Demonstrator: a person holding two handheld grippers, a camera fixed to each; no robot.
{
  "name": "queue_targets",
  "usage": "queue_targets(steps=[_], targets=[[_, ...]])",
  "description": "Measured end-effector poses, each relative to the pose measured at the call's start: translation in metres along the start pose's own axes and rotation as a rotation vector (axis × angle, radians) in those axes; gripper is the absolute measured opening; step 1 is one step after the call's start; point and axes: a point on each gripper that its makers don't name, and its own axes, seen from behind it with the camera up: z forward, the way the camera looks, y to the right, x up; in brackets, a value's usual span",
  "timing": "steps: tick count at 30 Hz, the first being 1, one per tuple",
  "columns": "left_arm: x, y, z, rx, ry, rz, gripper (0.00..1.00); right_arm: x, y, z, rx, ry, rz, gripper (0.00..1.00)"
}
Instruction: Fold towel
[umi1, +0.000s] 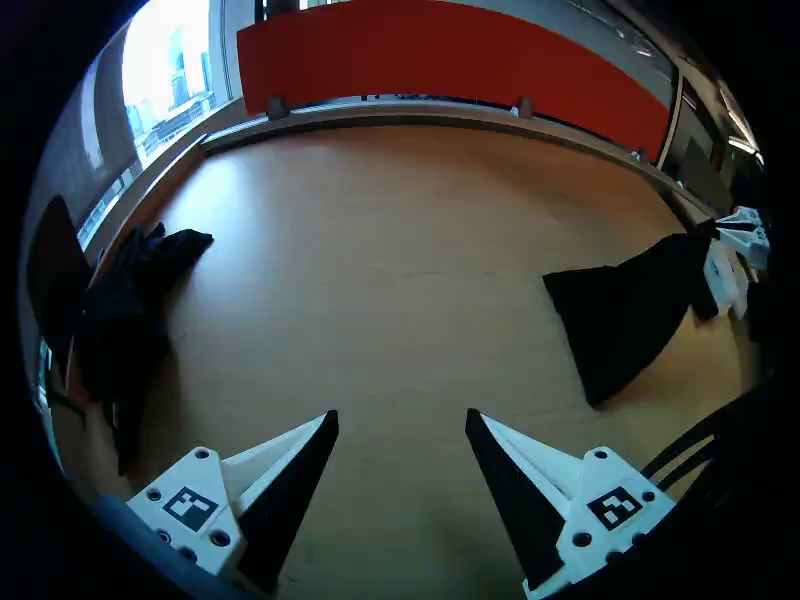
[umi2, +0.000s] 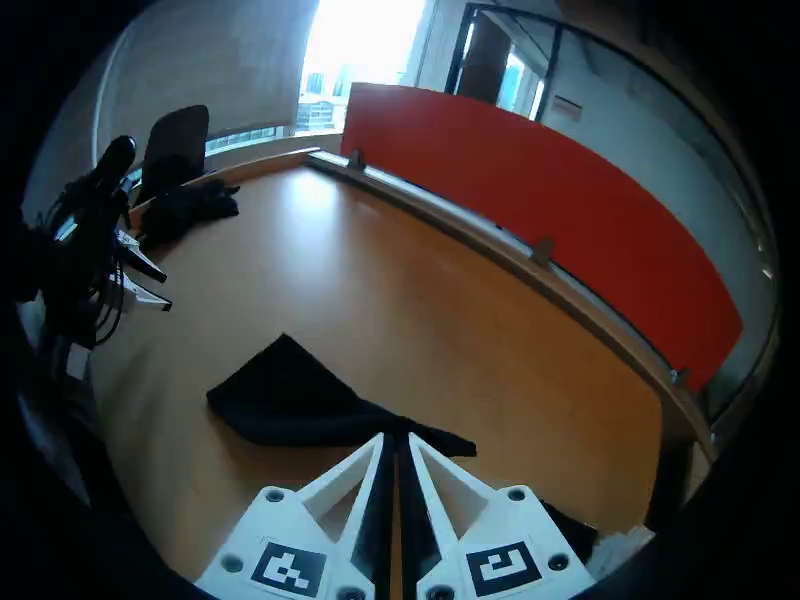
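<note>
Towel (umi2: 295, 405) one, cloth pile (umi1: 140, 285) one, table (umi1: 400, 250) one

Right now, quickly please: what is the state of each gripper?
Left gripper: open, holding nothing.
Right gripper: closed on a corner of the black towel.

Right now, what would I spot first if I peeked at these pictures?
The big red panel along the far edge of the wooden desk jumps out first. Next comes the black towel on the desk, one end pinched in the shut jaws of the right gripper. The left gripper hovers open over bare wood.
</note>
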Motion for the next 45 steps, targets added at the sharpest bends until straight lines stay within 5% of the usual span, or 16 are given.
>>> queue_targets(steps=[20,45], targets=[[0.005,0.004,0.001,-0.006,0.006,-0.001,0.94,0.013,-0.017,0.006,0.048,0.012,-0.056,0.05],[0.009,-0.008,-0.013,0.005,0.032,-0.023,0.94,0.013,-0.123,0.048,0.249,-0.007,-0.077,0.05]])
